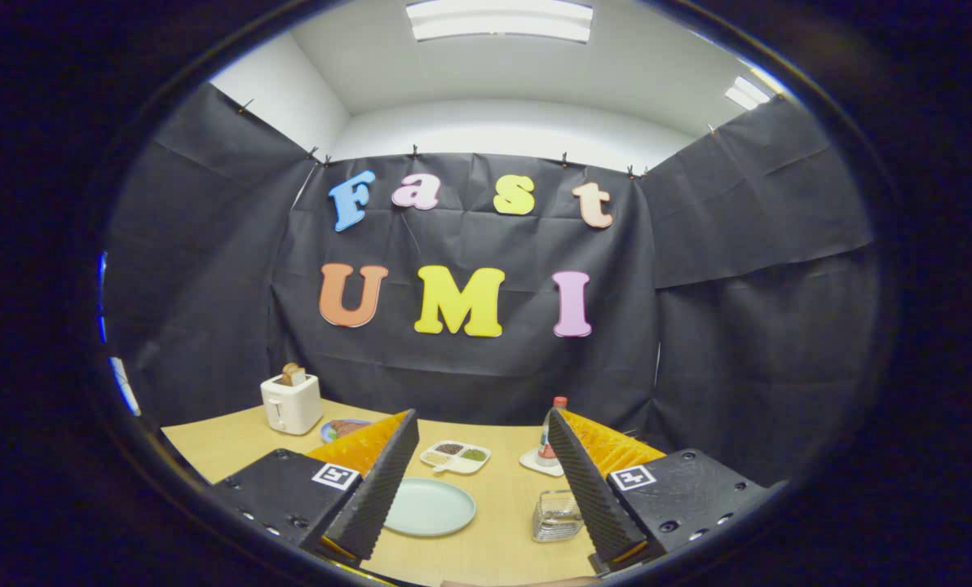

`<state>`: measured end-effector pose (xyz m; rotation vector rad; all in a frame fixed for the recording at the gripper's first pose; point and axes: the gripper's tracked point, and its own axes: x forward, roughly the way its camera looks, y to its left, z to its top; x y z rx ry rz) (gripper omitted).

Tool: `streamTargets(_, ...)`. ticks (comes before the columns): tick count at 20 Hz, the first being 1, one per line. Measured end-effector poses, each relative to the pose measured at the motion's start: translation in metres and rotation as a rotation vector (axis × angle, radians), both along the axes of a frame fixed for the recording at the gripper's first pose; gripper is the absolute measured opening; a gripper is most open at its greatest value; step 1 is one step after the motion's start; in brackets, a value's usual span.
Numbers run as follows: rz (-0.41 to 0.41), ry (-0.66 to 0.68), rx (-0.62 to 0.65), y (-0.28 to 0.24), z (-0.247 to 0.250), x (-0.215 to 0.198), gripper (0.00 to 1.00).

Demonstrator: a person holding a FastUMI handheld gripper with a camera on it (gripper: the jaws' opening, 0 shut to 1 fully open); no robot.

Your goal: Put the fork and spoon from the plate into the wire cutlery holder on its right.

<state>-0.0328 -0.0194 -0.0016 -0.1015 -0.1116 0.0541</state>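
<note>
A pale green plate (429,507) lies on the wooden table (225,444), between my two fingers and close to the left one, which covers its left rim. To its right stands the small wire cutlery holder (557,517), right against the inner side of the right finger. What it holds is too small to tell. My gripper (483,416) hangs above the table's near side, open wide, with nothing between its ridged black fingers (376,489).
Beyond the plate sits a white divided dish (455,456) with small portions of food. A white toaster (290,403) with bread in it stands at the back left, a small blue plate (343,426) beside it. A red-capped bottle (548,440) stands on a white coaster behind the holder.
</note>
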Motion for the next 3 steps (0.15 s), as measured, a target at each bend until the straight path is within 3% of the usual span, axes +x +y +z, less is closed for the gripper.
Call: streamTargets(3,0.013,0.025,0.05,0.0036,0.0022,-0.0046,0.96)
